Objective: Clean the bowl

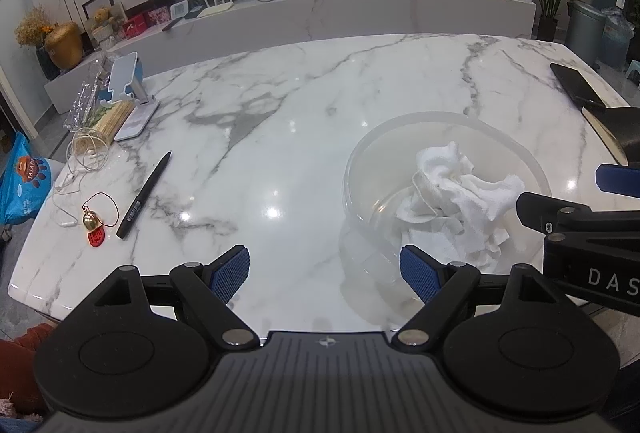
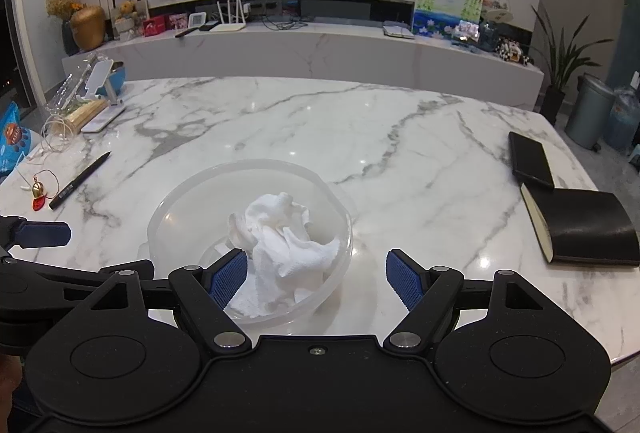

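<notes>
My right gripper (image 1: 600, 193) runs off the right edge of the left view. The cloth (image 2: 280, 233) hides the bowl (image 2: 180, 193) bottom. At far left, the blue bag (image 1: 24, 185) is cut off, its print too blurred to read.

Each tool is built of matte black plastic. On the left gripper (image 1: 325, 273), two blue pads (image 1: 229, 275) with a fine dotted texture are carried on angled black links, which are pinned by round silver rivets. Behind the jaws, two large round black discs are set beside a ribbed grey centre plate marked with a small cross. The same black links, blue textured pads (image 2: 227, 277) and discs are seen on the right gripper (image 2: 316, 277), with one silver screw centred behind its jaws. White letters "DAS" are printed on its side.
</notes>
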Action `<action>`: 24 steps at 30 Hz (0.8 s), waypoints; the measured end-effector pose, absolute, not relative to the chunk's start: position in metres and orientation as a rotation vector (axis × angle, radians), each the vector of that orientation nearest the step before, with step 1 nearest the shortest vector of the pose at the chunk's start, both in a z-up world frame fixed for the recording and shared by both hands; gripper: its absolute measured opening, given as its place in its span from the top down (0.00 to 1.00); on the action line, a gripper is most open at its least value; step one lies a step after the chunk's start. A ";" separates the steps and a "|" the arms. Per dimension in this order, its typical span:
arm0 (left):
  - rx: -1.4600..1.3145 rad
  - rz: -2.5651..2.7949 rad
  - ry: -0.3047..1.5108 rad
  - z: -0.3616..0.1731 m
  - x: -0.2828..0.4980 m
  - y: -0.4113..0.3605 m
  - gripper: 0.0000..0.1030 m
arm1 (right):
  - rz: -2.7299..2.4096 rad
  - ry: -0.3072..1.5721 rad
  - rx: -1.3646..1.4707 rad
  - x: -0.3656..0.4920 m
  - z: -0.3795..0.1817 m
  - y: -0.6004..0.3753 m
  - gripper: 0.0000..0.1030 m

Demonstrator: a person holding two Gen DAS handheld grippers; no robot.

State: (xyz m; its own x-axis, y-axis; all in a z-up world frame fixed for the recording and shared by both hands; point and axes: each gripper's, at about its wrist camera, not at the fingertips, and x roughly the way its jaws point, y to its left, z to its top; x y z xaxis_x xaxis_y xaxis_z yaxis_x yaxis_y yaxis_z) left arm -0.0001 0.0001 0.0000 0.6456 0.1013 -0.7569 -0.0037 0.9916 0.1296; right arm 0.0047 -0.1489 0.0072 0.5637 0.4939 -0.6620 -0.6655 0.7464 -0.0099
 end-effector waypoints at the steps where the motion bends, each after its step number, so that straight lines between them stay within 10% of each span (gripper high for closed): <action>1: 0.120 0.060 0.867 0.000 0.000 0.000 0.20 | 0.691 0.686 -0.273 0.005 0.007 -0.149 0.28; 24: 0.119 0.059 0.866 -0.001 0.000 0.003 0.20 | 0.689 0.677 -0.286 0.005 0.007 -0.148 0.28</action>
State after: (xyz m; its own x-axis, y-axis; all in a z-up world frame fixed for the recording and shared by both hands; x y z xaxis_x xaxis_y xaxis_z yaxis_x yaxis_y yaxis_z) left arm -0.0001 0.0031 -0.0006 0.6466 0.0998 -0.7562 -0.0030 0.9917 0.1283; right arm 0.0045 -0.1484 0.0065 0.5713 0.4895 -0.6588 -0.6673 0.7443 -0.0256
